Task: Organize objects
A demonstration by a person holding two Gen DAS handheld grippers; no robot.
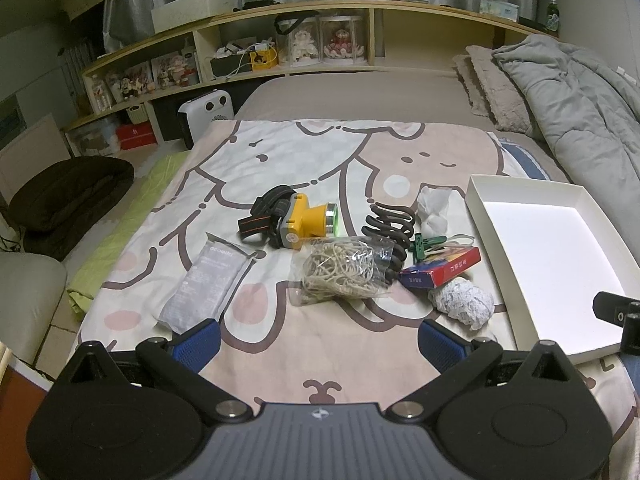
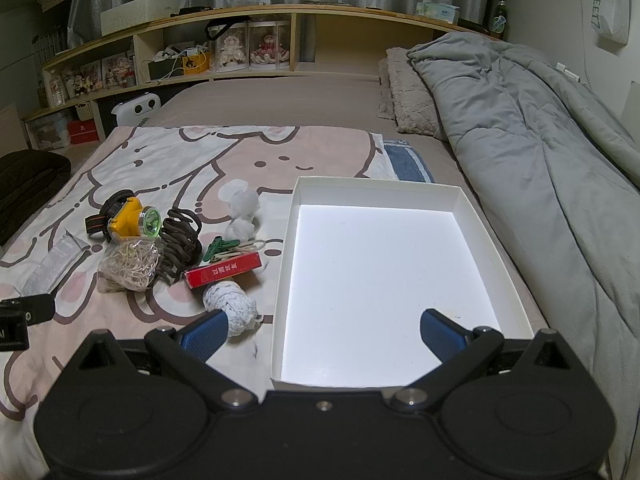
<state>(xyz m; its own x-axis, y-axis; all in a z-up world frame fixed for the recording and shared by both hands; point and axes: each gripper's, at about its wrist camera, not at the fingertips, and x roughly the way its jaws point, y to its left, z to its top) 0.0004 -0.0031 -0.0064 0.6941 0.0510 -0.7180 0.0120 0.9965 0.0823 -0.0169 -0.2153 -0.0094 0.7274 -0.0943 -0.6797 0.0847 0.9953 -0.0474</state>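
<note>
Both of my grippers hang over the bed with jaws spread wide and nothing between the pads: my left gripper (image 1: 318, 344) above the cartoon-print cover (image 1: 256, 332), my right gripper (image 2: 323, 334) straddling the near-left corner of the white tray (image 2: 286, 240), which sits empty. The clutter lies in one heap left of that tray. Nearest my fingers is the lace roll (image 2: 230, 304), just beyond and beside my right gripper's left pad and close to the tray's left wall; by my judgement the right hand is the better placed to take it, needing only a short carry rightward. Behind the roll lies the red box (image 2: 224, 270), its long axis running left to right, slightly tilted. Farther off and left are the bag of rubber bands (image 1: 344, 270), the dark coil (image 1: 386, 224), the green clip (image 1: 424, 242) and the yellow headlamp (image 1: 304, 222), all straight ahead of my left gripper, with the grey pouch (image 1: 200, 280) nearest it on the left.
</note>
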